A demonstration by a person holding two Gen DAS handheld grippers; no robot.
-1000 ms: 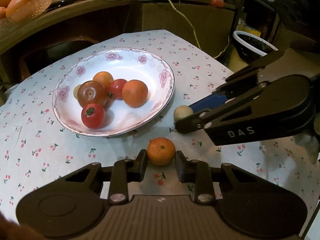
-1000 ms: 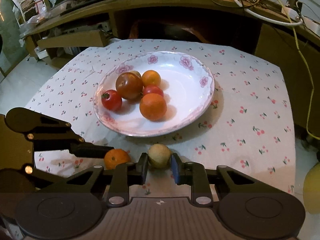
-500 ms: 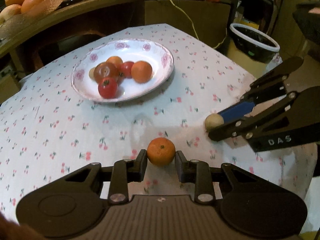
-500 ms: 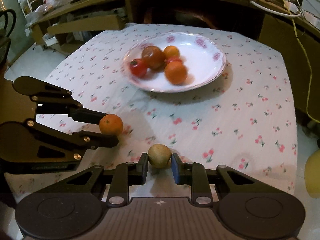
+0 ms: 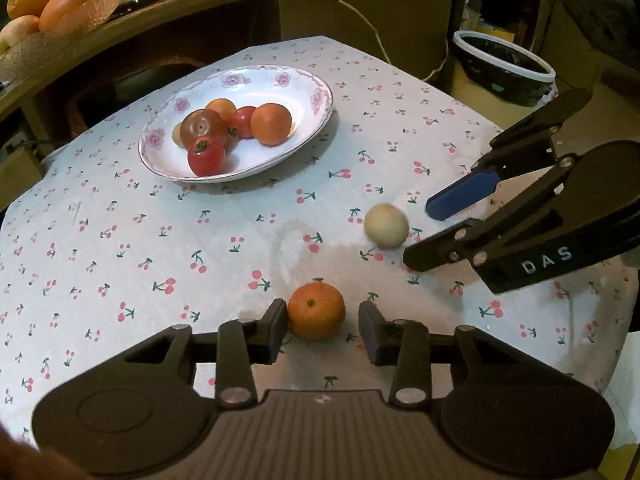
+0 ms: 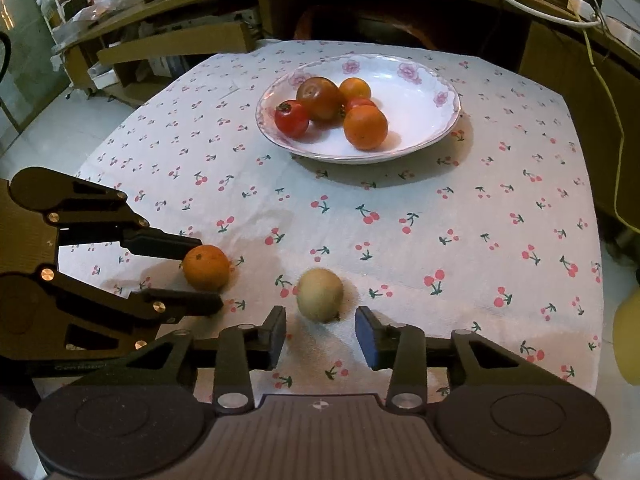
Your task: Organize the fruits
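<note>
A small orange mandarin (image 5: 316, 316) rests on the cherry-print tablecloth between the open jaws of my left gripper (image 5: 323, 328); it also shows in the right wrist view (image 6: 206, 267). A pale yellow round fruit (image 6: 320, 294) lies on the cloth just ahead of my open right gripper (image 6: 321, 337); it also shows in the left wrist view (image 5: 386, 225). A white floral plate (image 5: 308, 80) at the far side holds several tomatoes and oranges; it also shows in the right wrist view (image 6: 424, 76).
A wooden shelf behind the table carries cables and a bowl of oranges (image 5: 44, 0). A black bin with a white rim (image 5: 504, 64) stands on the floor to the right. The table's edge runs close below both grippers.
Both grippers have opened and let go of their fruits on the cloth near the front edge. The pale fruit sits slightly ahead of the right jaws.
</note>
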